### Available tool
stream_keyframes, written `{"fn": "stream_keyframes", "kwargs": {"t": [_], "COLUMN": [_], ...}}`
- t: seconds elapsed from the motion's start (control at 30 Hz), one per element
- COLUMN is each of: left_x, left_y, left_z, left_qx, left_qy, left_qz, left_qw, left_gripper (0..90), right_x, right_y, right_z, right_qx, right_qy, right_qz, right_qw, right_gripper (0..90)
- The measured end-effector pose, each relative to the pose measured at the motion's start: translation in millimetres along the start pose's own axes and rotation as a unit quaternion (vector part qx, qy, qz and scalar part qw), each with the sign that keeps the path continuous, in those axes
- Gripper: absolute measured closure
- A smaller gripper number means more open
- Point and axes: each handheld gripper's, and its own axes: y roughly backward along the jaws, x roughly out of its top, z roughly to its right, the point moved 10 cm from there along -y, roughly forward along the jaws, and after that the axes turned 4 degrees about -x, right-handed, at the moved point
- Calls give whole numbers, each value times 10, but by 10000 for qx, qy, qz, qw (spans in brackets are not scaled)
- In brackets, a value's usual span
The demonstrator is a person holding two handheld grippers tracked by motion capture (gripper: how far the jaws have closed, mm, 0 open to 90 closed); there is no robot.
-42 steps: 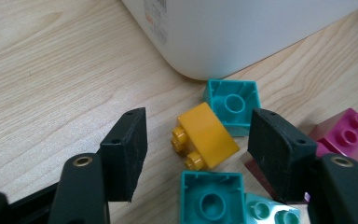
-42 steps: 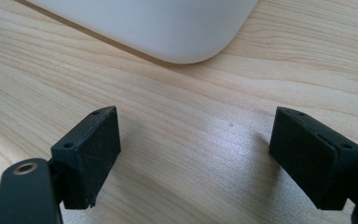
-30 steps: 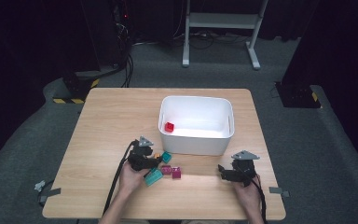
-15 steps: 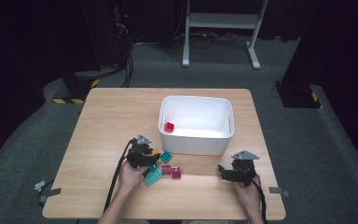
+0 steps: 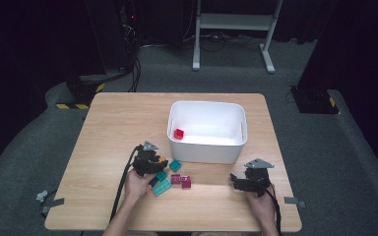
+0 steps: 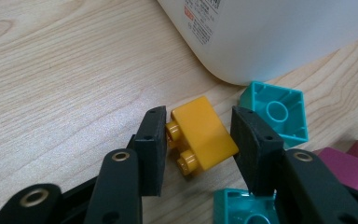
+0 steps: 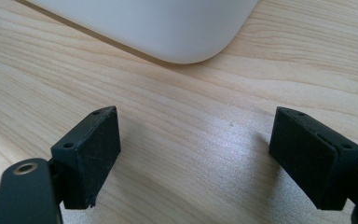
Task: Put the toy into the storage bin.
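A yellow brick [image 6: 200,133] sits tilted between the jaws of my left gripper [image 6: 198,140], which press on its studded side and its far side. In the high view my left gripper [image 5: 158,164] is just in front of the white bin [image 5: 206,151], with the yellow brick [image 5: 163,159] at its tip. My right gripper [image 5: 236,181] rests low on the table at the front right. Its jaws [image 7: 193,154] stand wide open over bare wood, with nothing between them.
Two teal bricks [image 5: 175,164] [image 5: 161,186] and two magenta bricks [image 5: 181,181] lie beside my left gripper. A red brick [image 5: 178,133] lies inside the bin. The bin's corner [image 7: 168,28] is just ahead of my right gripper.
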Motion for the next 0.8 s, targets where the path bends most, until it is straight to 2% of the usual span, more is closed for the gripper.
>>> {"fn": "stream_keyframes", "kwargs": {"t": [0.8], "left_x": [24], "left_y": [59], "left_z": [-14], "left_qx": [-79], "left_qy": [14], "left_qz": [78], "left_qw": [9999], "left_gripper": [576], "right_x": [-1], "right_y": [1], "right_z": [0], "right_qx": [-2], "right_qy": [-2], "right_qz": [-3], "right_qw": [10000], "right_gripper": [161]}}
